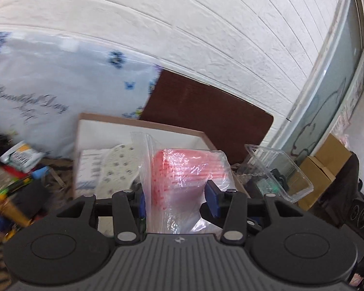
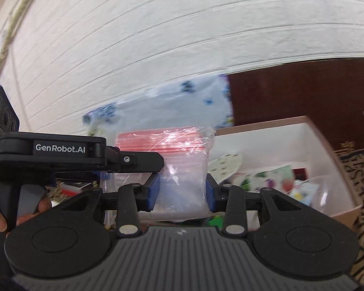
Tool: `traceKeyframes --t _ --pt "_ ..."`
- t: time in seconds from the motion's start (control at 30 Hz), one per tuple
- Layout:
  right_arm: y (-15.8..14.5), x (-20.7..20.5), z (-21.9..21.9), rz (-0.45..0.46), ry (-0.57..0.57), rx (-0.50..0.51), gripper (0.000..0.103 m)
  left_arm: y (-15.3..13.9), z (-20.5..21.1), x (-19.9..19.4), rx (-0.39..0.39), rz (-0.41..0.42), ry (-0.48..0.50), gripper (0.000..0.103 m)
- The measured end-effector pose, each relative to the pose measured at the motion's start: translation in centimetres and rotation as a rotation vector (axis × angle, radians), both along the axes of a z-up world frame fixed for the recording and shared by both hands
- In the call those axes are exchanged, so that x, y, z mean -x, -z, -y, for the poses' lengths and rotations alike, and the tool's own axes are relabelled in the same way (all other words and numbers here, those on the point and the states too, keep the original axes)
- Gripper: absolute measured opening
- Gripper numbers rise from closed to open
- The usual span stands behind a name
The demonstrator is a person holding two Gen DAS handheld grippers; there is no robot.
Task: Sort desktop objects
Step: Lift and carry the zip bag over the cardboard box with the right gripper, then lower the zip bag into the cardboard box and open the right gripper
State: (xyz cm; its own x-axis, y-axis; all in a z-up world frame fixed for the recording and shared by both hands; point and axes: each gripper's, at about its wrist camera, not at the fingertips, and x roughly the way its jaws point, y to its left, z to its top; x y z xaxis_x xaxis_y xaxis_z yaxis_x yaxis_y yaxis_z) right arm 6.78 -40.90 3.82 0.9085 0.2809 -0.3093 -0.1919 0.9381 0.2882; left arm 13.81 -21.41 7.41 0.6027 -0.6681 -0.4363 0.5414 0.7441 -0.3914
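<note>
As both claws are clamping 1 pack of zip bags (image 2: 182,169), it's hanging between them, prob. shared grip since it's floppy: left gripper (image 1: 174,198) pads pinching its side, right gripper (image 2: 182,191) squeezing clear lower end. 1 open box (image 2: 274,140) lying just ahead, prob. drop spot. 1 clear tray (image 1: 291,169) sitting right of left claw.

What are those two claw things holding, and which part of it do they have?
Both grip one clear pack of red-striped zip bags: the right gripper pinches its clear end, the left gripper its sides below the red stripes.
</note>
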Motion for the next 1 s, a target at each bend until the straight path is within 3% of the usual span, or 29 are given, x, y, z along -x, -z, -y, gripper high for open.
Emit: traceKeyframes --t 0.33,0.6,0.67,0.7,0.73,0.77,0.83,1.0 --pt "1.0 -7.2 8.3 -0.173 0.121 -0.078 0.038 2.3 8.5 -8.7 -0.043 -0.139 0.064 0.048" --pt "2.7 -12.2 11.5 -0.287 0.164 -0.111 0.038 4.3 10.5 -13.1 -0.030 -0.198 0.040 0.050" --pt "2.8 -13.4 11.5 -0.300 0.169 -0.107 0.039 4.6 10.2 -13.9 -0.013 -0.222 0.016 0.065" --pt "2.8 -13.8 11.5 -0.303 0.171 -0.106 0.041 4.6 9.8 -14.3 -0.005 -0.241 0.002 0.085" --pt "2.7 -14.2 11.4 -0.308 0.171 -0.105 0.049 4.5 9.4 -14.3 0.006 -0.250 -0.009 0.096" --pt "2.5 -14.3 11.3 -0.303 0.165 -0.110 0.061 4.3 8.8 -14.2 0.026 -0.241 -0.019 0.099" --pt "2.1 -13.8 10.9 -0.260 0.157 -0.113 0.076 3.8 7.9 -13.9 0.039 -0.229 -0.017 0.101" --pt "1.6 -12.3 9.6 -0.205 0.162 -0.048 0.090 2.8 6.7 -13.1 -0.011 -0.218 -0.022 0.101"
